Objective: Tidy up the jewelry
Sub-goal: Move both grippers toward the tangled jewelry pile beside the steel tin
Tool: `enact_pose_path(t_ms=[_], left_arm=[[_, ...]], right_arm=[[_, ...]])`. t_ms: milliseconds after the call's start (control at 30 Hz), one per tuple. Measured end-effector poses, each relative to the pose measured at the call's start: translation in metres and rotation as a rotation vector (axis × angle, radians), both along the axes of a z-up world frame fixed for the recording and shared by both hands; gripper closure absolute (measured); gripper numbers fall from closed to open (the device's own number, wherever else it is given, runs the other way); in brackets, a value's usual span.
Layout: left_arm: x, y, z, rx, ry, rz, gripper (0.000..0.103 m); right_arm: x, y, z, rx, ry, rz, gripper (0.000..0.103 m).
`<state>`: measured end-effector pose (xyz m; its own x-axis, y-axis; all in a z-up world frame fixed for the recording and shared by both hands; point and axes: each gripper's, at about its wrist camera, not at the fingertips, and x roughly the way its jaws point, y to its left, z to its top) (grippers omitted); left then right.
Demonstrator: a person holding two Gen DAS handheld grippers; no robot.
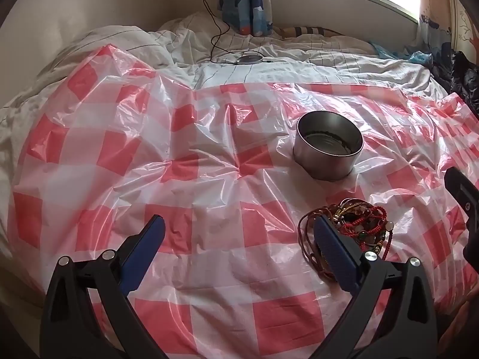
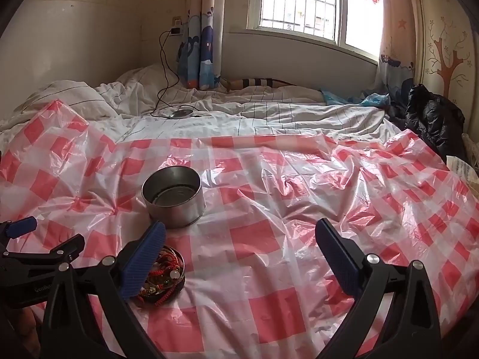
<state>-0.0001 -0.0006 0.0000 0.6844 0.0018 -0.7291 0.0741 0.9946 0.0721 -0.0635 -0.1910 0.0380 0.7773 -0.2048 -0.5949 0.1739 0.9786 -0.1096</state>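
Observation:
A pile of red, brown and beaded bracelets (image 1: 356, 227) lies on a red-and-white checked plastic sheet (image 1: 209, 161). It also shows in the right wrist view (image 2: 164, 275), partly behind my right gripper's left finger. A round metal tin (image 1: 328, 145), open and empty, stands just beyond the pile; it also shows in the right wrist view (image 2: 173, 196). My left gripper (image 1: 239, 230) is open, its right finger beside the pile. My right gripper (image 2: 239, 233) is open and empty, to the right of the pile.
The sheet covers a bed with rumpled white bedding (image 2: 269, 110). A black cable and a round charger (image 2: 181, 113) lie at the back. A dark jacket (image 2: 431, 119) sits at the right edge. Curtains and a window stand behind.

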Motion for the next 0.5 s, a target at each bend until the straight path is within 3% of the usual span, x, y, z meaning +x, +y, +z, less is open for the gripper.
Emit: enact_pose_path(t_ms=[500], left_arm=[[0.000,-0.008,-0.004,0.003,0.001,-0.006,0.008]], right_arm=[[0.002,-0.002,-0.003,-0.034,0.025,-0.001,0.007]])
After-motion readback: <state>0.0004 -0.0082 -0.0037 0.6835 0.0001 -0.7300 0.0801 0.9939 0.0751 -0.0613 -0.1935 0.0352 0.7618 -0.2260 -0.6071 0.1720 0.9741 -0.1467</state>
